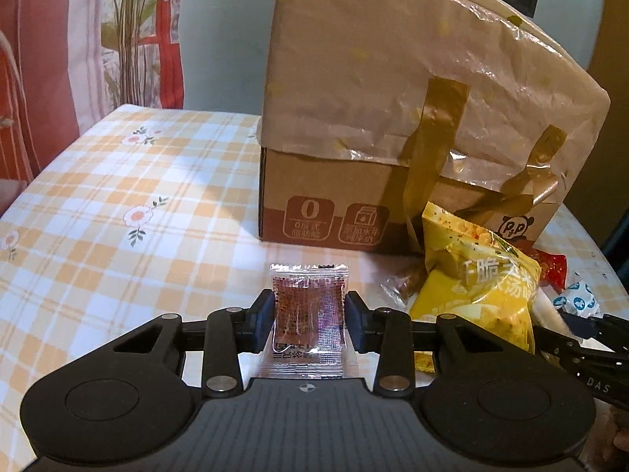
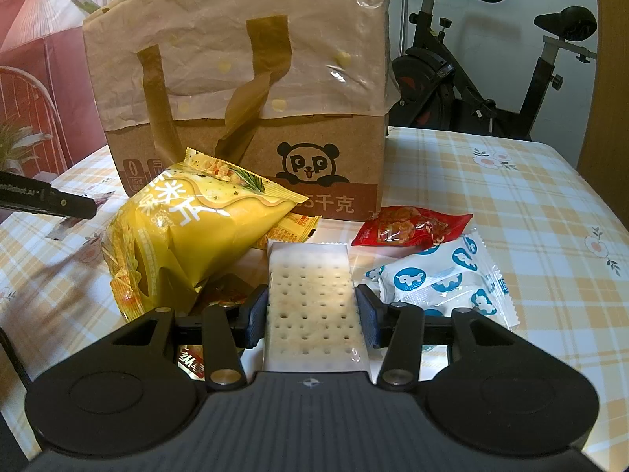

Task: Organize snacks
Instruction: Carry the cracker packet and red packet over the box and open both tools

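Gripping snacks, both claws point(image 1: 308, 312) point(image 2: 312, 314) hover over checked tablecloth point(image 1: 118, 196) near exercise bike point(image 2: 471, 78).

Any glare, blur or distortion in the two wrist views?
Left wrist: fisheye bends the table edge; glare on the bag's plastic film; clear packet sharp. Right wrist: dark vignetted corners; glare on the film; cracker pack slightly overexposed.

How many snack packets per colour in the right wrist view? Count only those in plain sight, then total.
Yellow: 2, big bag and small packet behind it
Red: 1, red packet
White-and-blue: 1, blue-print packet
White: 1, cracker packet in the right hand-held gripper
Total: 5; half-hidden ones under the bag left out
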Demonstrator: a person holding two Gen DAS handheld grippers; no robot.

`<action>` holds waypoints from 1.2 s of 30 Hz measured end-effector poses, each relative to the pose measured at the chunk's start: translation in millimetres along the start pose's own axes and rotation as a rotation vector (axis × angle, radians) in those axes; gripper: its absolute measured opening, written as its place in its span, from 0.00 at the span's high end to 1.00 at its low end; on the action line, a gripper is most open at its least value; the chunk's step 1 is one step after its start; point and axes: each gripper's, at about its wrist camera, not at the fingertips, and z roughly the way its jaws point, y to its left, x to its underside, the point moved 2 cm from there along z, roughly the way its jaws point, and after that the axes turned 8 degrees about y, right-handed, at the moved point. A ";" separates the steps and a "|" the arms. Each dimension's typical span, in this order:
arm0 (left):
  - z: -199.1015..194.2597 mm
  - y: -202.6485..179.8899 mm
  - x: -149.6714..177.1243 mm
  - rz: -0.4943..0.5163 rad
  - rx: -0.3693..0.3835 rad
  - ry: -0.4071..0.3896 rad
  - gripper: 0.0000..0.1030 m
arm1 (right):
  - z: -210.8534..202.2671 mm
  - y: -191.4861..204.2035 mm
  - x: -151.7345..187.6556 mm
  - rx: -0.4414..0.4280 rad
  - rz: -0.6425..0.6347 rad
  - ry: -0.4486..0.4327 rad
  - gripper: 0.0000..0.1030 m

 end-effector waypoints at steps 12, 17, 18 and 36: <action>-29.3 5.5 -19.3 0.062 -0.033 -0.150 0.60 | -22.9 -8.8 -5.2 -0.049 0.075 -0.045 0.52; -52.9 0.3 -33.4 0.094 -0.014 -0.229 0.60 | -46.0 -13.0 -18.4 -0.054 0.104 -0.113 0.52; -59.3 -2.1 -37.3 0.106 -0.006 -0.252 0.60 | -50.6 -13.1 -21.9 -0.054 0.104 -0.131 0.52; -101.4 -40.5 -155.0 0.180 0.054 -0.512 0.60 | -109.7 -10.8 -158.8 -0.089 0.029 -0.462 0.52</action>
